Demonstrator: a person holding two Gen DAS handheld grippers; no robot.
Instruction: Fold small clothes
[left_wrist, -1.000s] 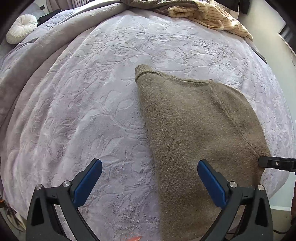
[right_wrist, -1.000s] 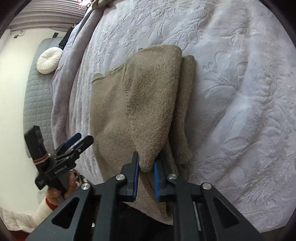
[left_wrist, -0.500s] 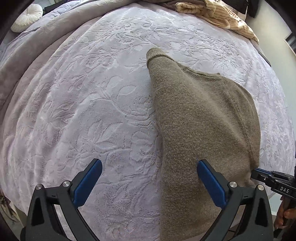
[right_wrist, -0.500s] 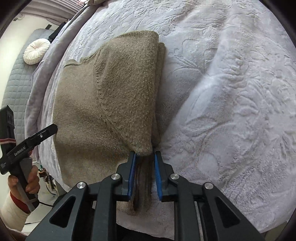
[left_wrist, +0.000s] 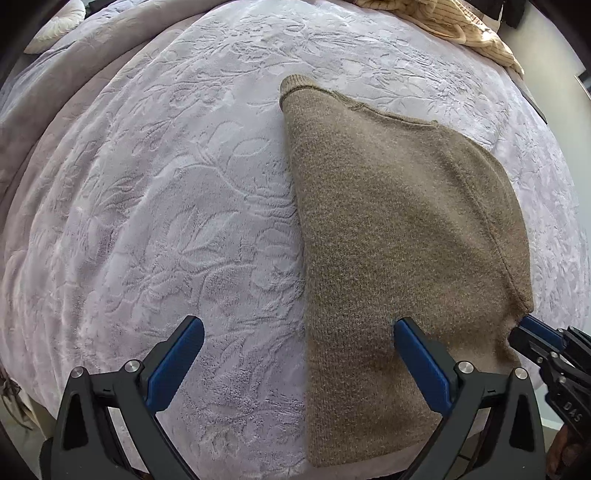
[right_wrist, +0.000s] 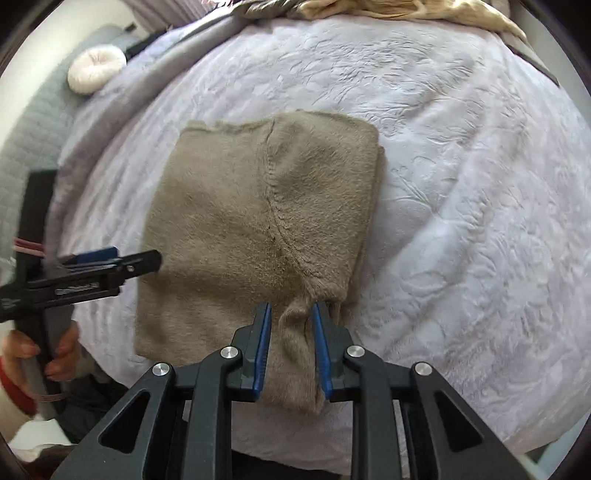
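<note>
Sweater (left_wrist: 399, 236), soft and limp, lies folded on the bedspread (left_wrist: 166, 206); our right gripper (right_wrist: 291, 325) is opening around its cuff, left gripper (left_wrist: 295, 354) gapes empty, so we'd pinch folded edges.

A home bedroom: a bed under a lilac embossed floral plush blanket (left_wrist: 184, 221), a round white tufted cushion (right_wrist: 96, 68), a grey quilted headboard (right_wrist: 22, 140).

Fuzzy matt olive-brown knit sweater (left_wrist: 399, 229), plush lilac bedspread (left_wrist: 166, 206) embossed with leaves, matt black plastic gripper fingers (right_wrist: 243, 343) with smooth blue pads, shiny metal screws
</note>
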